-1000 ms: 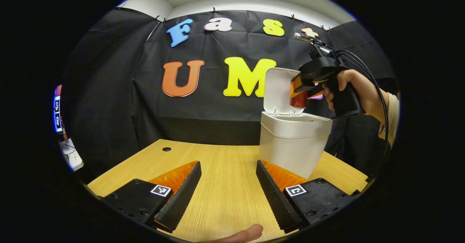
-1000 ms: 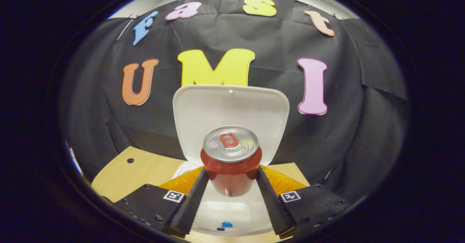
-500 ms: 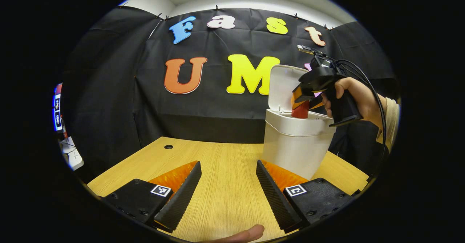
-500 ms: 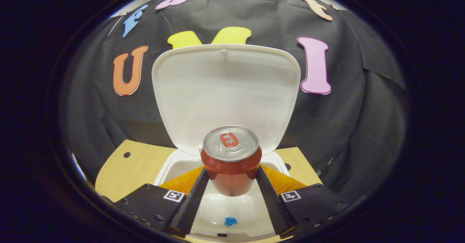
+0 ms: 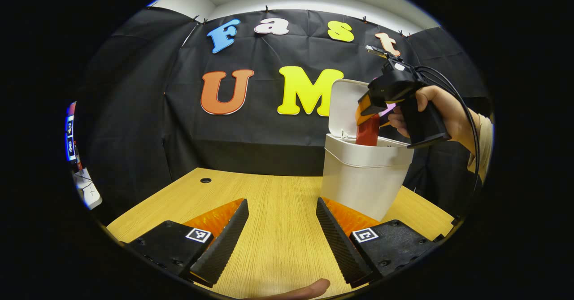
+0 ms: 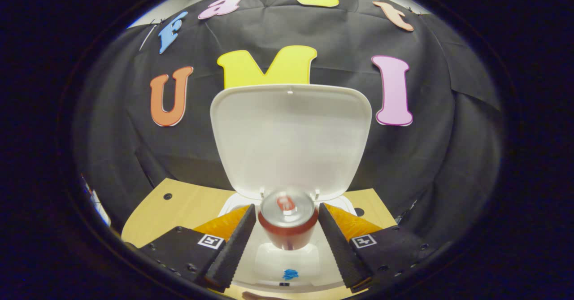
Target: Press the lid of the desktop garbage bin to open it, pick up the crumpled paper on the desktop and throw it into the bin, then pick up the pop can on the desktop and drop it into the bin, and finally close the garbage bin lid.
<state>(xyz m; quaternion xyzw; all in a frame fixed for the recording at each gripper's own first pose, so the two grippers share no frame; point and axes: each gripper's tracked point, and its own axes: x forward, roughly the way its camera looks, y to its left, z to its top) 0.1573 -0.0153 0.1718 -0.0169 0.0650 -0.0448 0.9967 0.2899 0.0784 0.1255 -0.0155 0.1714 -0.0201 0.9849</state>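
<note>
As your right gripper (image 6: 287,241) spreads its 2 fingers, the pop can (image 6: 288,219), blurred, sits loose between them over the open bin (image 5: 363,179); light, stiff, slick-walled, it probably drops freely. Left gripper (image 5: 281,232) gapes, idle.

Your left gripper (image 5: 281,237) carries two long ribbed fingers (image 5: 220,242) that taper forward, each bolted to a black block set with small screws and topped by a square black-and-white marker tag (image 5: 198,235). Your right gripper (image 5: 374,111), seen in the left gripper view, has a black pistol-style handle (image 5: 420,123), a black housing above it and thin black cables (image 5: 462,107) looping back past your hand (image 5: 441,111). Your sleeve (image 5: 483,145) is light beige.
</note>
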